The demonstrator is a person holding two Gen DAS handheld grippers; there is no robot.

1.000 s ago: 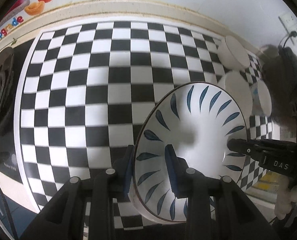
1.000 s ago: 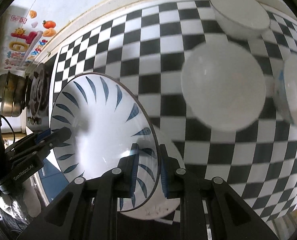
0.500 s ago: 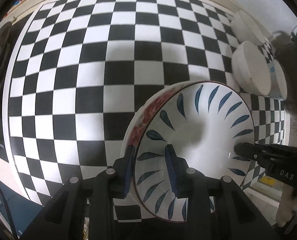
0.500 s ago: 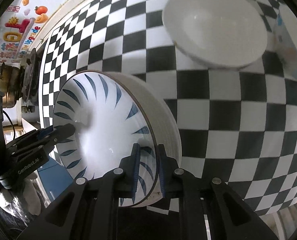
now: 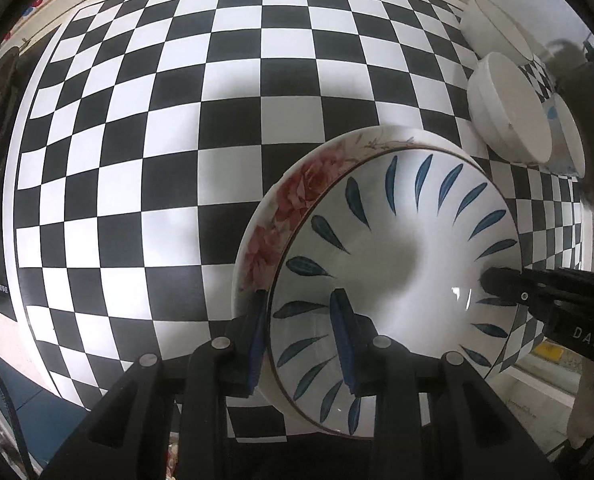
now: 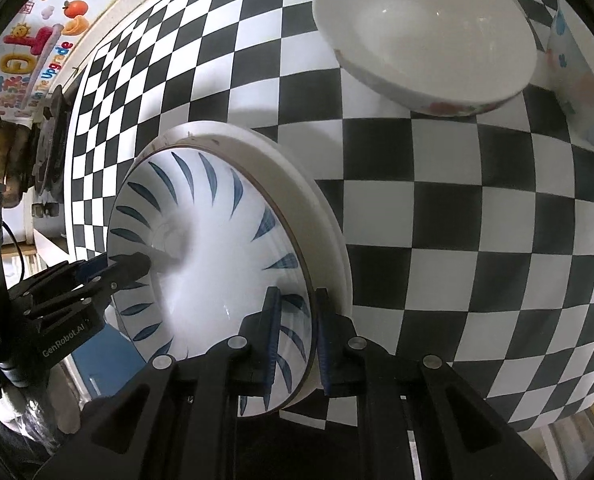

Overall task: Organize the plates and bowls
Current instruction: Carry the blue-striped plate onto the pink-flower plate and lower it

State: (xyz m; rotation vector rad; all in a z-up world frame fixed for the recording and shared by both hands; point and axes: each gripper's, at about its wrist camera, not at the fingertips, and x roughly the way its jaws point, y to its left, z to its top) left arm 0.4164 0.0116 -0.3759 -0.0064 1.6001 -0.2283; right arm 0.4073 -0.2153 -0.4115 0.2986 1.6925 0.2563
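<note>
A white plate with blue leaf marks lies on top of a rose-patterned plate, whose white rim shows beside it. My left gripper is shut on the blue-leaf plate's near rim. My right gripper is shut on its opposite rim. Each gripper shows in the other's view, the right one and the left one. A white bowl stands to the right, with another white bowl behind it.
The black-and-white checked tabletop spreads to the left and far side. A floral cup or bowl stands at the far right, also seen in the left wrist view. A stove sits at the left, and the table's front edge lies near.
Both grippers have lowered the blue-leaf plate toward the table. The rose-patterned plate has come into view under it. The white bowls look closer.
</note>
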